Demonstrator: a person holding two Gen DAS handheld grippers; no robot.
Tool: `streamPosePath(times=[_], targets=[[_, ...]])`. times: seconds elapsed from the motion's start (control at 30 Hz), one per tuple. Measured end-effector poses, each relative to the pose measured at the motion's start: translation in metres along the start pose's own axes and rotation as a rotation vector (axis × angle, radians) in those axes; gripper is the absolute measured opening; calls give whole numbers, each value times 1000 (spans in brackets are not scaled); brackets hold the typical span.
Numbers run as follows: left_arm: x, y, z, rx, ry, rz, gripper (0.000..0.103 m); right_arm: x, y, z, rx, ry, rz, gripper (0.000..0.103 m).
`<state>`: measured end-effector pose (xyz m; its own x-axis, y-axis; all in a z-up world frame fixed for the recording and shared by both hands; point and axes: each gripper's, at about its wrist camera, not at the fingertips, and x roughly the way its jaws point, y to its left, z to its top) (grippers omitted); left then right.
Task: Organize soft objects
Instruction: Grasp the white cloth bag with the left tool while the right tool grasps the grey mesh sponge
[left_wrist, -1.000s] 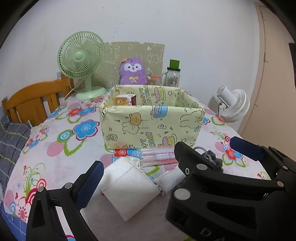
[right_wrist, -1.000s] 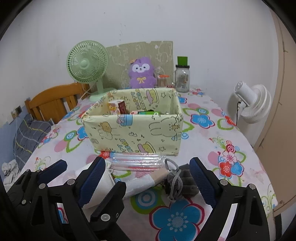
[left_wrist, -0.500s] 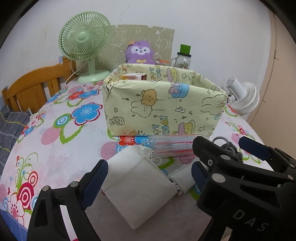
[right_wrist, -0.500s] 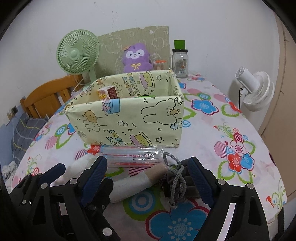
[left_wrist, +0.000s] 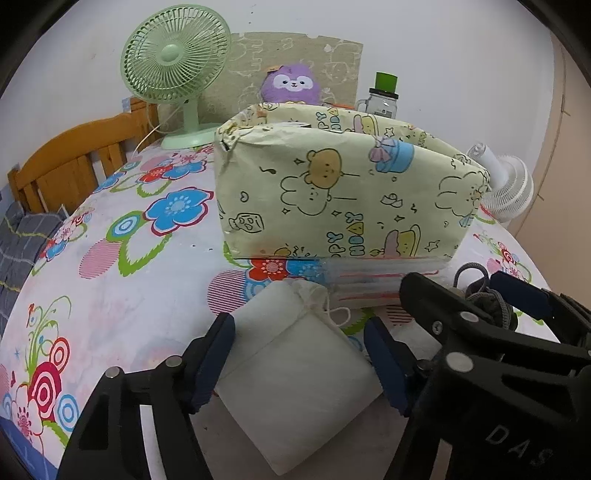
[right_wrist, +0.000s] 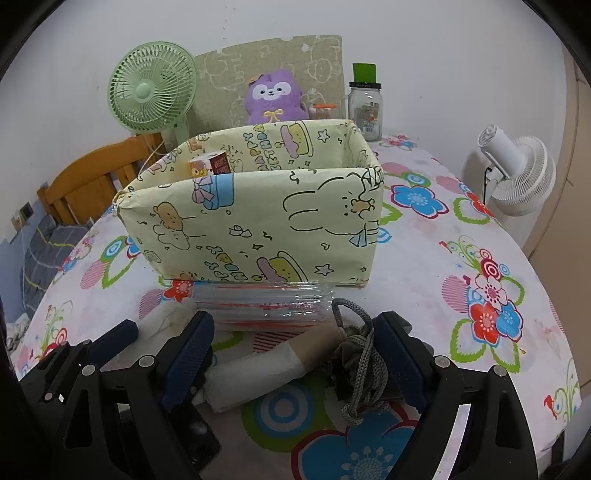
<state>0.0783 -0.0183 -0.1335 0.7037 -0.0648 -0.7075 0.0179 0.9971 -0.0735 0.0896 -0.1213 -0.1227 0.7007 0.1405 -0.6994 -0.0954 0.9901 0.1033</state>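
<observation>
Pouch, white fabric (left_wrist: 295, 373), drawstring type: lies flat near the front edge of the table (left_wrist: 110, 295), between the blue pads of the left gripper (left_wrist: 299, 363). Soft, light, likely to fold and sag when lifted; cloth gives good friction. Best hold is across the flat body, pinching both layers, not the loose cord at its gathered neck. Jaws are closing on it; pads sit at its two sides but do not appear to press yet.

Pouch, grey fabric (right_wrist: 354, 365), with knitted cord: bunched on the table, just inside the right-hand pad of the right gripper (right_wrist: 295, 360). Limp, light, springy; take the bunched body, since the cord would only trail. Jaws stand wide, nothing gripped.

Roll, white and tan (right_wrist: 273, 365): lies between the same pads, touching the grey pouch at its tan end. Appears to be a rolled cloth or bandage, though the view does not settle the material. It shares the gap, so a close could catch both items.

Packet, clear plastic with red stripes (right_wrist: 262, 302): flat against the foot of the box, just beyond both pouches.

Box, yellow cartoon print (right_wrist: 258, 229): open-topped, centre of the table, a small carton visible inside. Its front wall must be cleared to drop anything in.

Background, far edge: green fan (left_wrist: 177, 70), purple plush (right_wrist: 273, 96), glass jar (right_wrist: 365, 107). White fan (right_wrist: 517, 173) stands off the right side.
</observation>
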Motion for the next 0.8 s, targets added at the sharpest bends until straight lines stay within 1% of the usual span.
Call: streamPosePath(times=[0.1,0.2,0.33,0.47,0.5,0.53,0.63,0.7,0.8], targets=[[0,5,1,-15,-1,10,60,0,-1,1,4,2,-1,91],[1,5,1,-11,4,13,58,-1,-1,1,5,2,-5,91],[0,-1,0,6,6,38,53,-3,-2,0,4,6,-20,91],[-3,-3,-3,3,5,29,54,-7,-5,-3,5,9,-44,91],[-3,-3,-3,0,5,25,56,-7,-6,-4,5,12,-50,91],[-4,-3,-3,-1,7,19,63,-7,-7,-5,5,13,-55,91],[-7,-7,-5,7,7,6,78,-9,-8,-7,3,13,-66,91],[-8,-11,-7,21,8,11,83,-10,-8,-8,4,13,-72,91],[-6,-13,-8,30,13,34,84,-12,-9,-8,11,7,-83,90]])
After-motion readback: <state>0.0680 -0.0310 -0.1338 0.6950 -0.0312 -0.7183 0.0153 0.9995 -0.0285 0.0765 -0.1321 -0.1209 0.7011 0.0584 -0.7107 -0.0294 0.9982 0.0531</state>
